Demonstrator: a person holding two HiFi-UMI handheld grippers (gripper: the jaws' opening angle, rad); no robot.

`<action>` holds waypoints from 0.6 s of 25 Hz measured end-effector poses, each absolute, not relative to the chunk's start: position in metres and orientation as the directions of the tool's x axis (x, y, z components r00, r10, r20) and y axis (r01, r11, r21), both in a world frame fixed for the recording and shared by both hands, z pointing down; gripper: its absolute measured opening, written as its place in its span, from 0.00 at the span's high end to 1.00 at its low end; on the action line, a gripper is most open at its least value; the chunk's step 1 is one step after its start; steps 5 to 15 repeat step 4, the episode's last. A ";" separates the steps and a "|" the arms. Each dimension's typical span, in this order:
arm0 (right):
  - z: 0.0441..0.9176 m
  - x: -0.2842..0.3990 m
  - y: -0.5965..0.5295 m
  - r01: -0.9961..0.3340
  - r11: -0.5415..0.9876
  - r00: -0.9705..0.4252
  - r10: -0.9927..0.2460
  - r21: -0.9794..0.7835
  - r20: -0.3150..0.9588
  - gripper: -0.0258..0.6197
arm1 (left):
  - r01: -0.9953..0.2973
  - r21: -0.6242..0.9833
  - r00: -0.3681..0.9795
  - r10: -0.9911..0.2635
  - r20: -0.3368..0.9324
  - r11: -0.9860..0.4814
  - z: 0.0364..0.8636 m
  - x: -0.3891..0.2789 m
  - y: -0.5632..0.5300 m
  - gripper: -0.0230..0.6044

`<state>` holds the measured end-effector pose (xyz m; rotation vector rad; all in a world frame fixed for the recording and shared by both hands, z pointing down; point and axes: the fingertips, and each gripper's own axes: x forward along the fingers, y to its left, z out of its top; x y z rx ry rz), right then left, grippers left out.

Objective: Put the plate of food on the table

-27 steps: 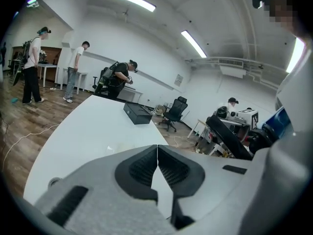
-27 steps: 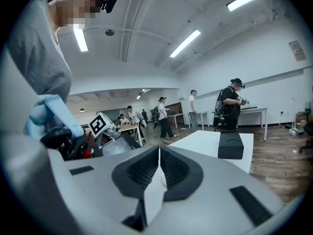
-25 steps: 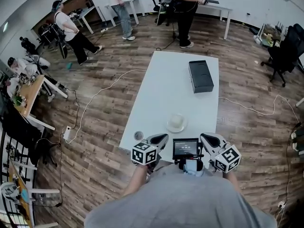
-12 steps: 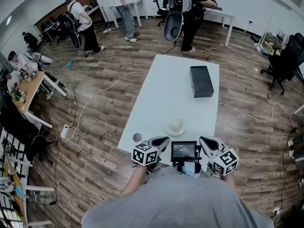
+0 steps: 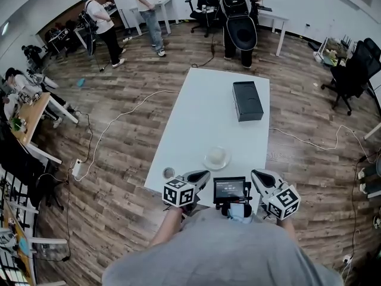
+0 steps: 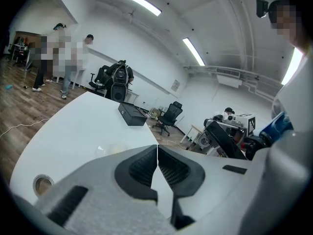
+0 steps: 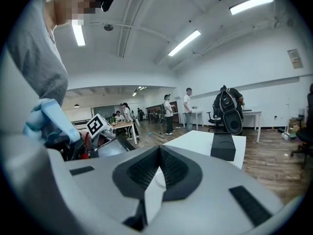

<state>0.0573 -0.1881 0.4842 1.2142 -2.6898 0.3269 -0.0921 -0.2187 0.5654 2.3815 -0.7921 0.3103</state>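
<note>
A white plate with a pale mound of food [image 5: 216, 157] rests on the long white table [image 5: 202, 118], near its front end. In the left gripper view the plate [image 6: 113, 149] peeks just above the jaws. My left gripper [image 5: 201, 175] is at the table's front edge, left of the plate, jaws pressed together with nothing between them. My right gripper [image 5: 256, 175] is at the front edge to the plate's right, also shut and empty. Both are short of the plate and apart from it.
A black box [image 5: 247, 100] lies on the far right part of the table. A roll of tape [image 5: 169, 173] sits at the front left corner. A small screen [image 5: 229, 187] is mounted at my chest between the grippers. Several people, desks and office chairs stand around; cables cross the wood floor.
Both grippers stay at the table's front edge, shut. The head view has shifted slightly. People at the far end of the room have moved about.
</note>
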 end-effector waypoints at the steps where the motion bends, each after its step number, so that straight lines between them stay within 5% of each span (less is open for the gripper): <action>1: 0.484 0.058 -0.187 -0.755 0.643 -0.652 -0.718 -0.127 0.244 0.91 | -0.606 0.472 0.795 -0.465 0.389 -0.640 0.565 -0.092 -0.218 0.93; 15: 0.482 0.057 -0.184 -0.756 0.642 -0.651 -0.720 -0.126 0.241 0.91 | -0.603 0.474 0.797 -0.465 0.385 -0.642 0.564 -0.093 -0.217 0.93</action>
